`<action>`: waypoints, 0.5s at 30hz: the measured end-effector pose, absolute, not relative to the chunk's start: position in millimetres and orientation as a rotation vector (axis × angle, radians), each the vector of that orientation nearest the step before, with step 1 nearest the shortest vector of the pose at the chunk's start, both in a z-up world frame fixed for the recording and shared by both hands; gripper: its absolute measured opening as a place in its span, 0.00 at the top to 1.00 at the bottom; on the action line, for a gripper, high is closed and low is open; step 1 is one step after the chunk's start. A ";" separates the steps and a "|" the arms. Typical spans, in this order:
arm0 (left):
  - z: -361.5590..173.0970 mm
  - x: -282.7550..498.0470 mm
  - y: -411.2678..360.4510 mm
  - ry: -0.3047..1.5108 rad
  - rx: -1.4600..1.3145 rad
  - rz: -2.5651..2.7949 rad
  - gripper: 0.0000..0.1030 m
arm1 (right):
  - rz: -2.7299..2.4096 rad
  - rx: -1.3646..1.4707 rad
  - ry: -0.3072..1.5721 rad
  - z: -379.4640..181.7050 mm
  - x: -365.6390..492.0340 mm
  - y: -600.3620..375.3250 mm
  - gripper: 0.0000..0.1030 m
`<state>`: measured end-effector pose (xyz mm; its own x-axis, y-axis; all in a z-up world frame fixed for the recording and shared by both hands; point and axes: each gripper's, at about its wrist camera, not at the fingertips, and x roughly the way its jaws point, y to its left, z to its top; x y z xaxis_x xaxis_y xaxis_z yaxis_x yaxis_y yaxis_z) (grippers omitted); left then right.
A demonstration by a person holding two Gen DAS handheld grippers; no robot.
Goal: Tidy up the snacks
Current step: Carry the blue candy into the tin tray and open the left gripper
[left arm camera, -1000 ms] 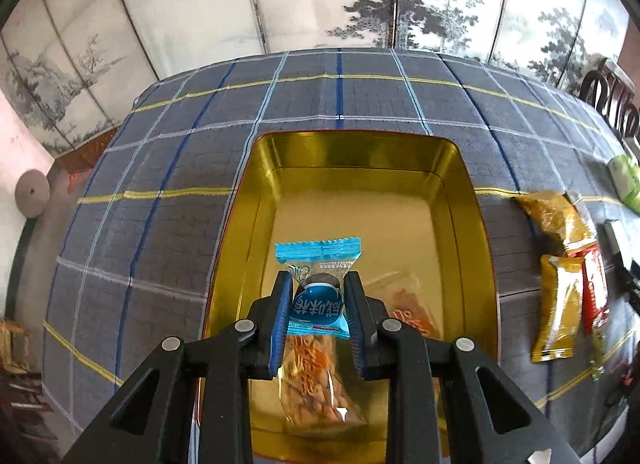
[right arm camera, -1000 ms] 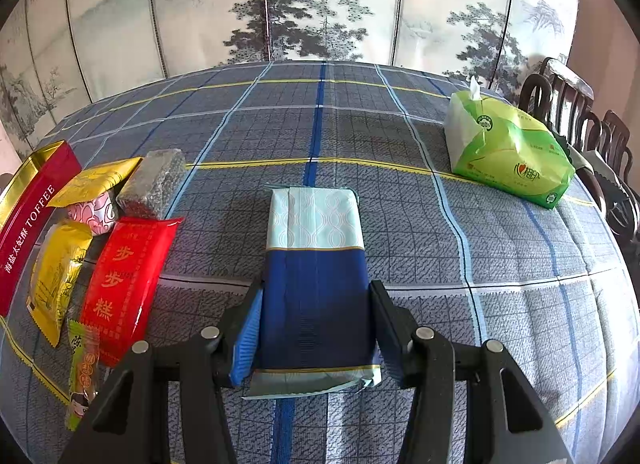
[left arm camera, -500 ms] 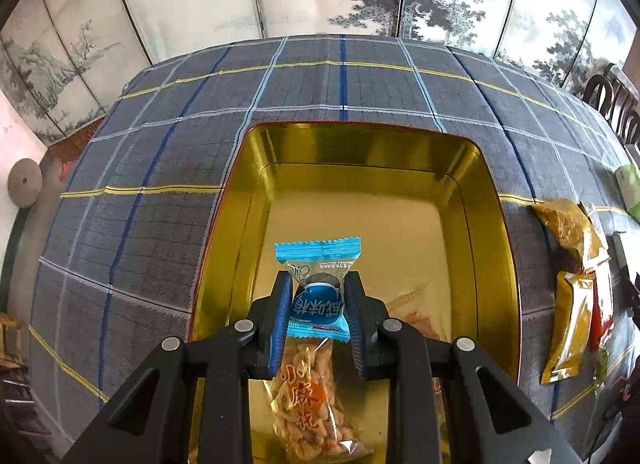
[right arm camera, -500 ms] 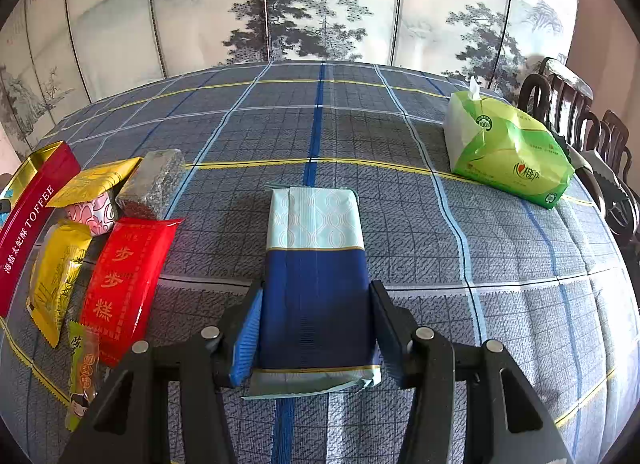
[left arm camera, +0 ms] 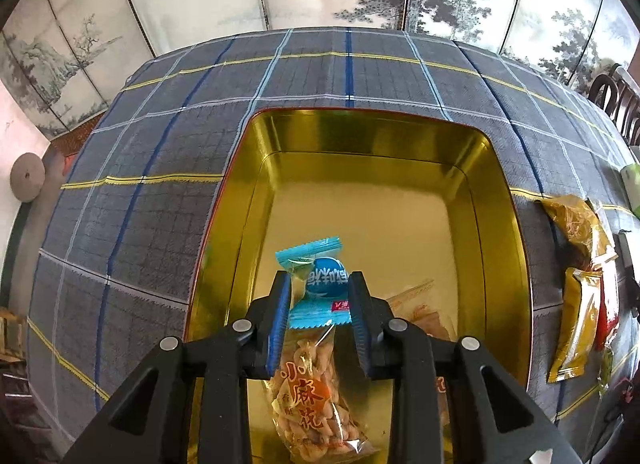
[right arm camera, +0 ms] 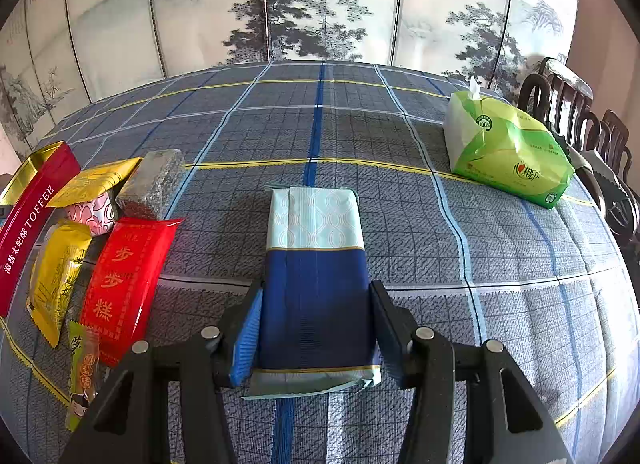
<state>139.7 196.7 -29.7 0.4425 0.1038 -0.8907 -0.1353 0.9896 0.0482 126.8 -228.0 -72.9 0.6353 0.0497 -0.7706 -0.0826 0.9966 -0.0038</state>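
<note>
Left tongs (left arm camera: pixel 319 310) hang over the near half of the gold tin (left arm camera: pixel 500 167); jaws opening. The blue candy (left arm camera: pixel 320 284) sits tilted between the pads, a gap showing on the left side, its right edge close against the right pad; contact there cannot be told. Below it a clear twist-snack bag (left arm camera: pixel 316 404) lies on the tin floor, a second clear bag (left arm camera: pixel 420 312) just right of it. Far half of the tin floor is bare, walls upright all round, red rim visible at the back edge. Yellow packets (left arm camera: pixel 576 328) lie on the surface just outside the tin's right wall.

Right tongs (right arm camera: pixel 316 328) grip the blue pack (right arm camera: pixel 316 276) across its width, both pads pressing its long edges; the pack lies flat on the plaid surface (right arm camera: pixel 460 264). Open cloth all round it ahead and to the right. Left: red packet (right arm camera: pixel 124 284), yellow packet (right arm camera: pixel 56 280), pink sweet (right arm camera: pixel 94 211), grey block (right arm camera: pixel 154 183), green stick (right arm camera: pixel 82 376), close-packed beside the tin's red side (right arm camera: pixel 32 219). Tissue pack (right arm camera: pixel 508 155) is well apart at far right, near the surface edge and chairs (right arm camera: pixel 580 123).
</note>
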 end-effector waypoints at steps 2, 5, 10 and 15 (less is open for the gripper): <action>-28.8 138.1 197.4 1.098 -0.036 0.150 0.70 | 0.076 -0.040 0.879 -72.9 126.8 -228.0 0.49; -26.8 135.4 198.1 1.094 -0.038 0.154 0.68 | 0.076 -0.040 0.879 -72.9 126.8 -227.9 0.49; -22.1 128.6 198.6 1.088 -0.040 0.156 0.66 | 0.076 -0.040 0.879 -72.9 126.8 -227.9 0.49; -13.8 116.4 197.1 1.067 -0.037 0.160 0.53 | 0.074 -0.044 0.878 -72.3 125.2 -228.5 0.51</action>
<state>116.4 197.1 -13.8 0.4727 0.1128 -0.8740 -0.1485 0.9878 0.0472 125.2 -228.5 -72.3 0.6362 0.0465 -0.7701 -0.0824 0.9966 -0.0079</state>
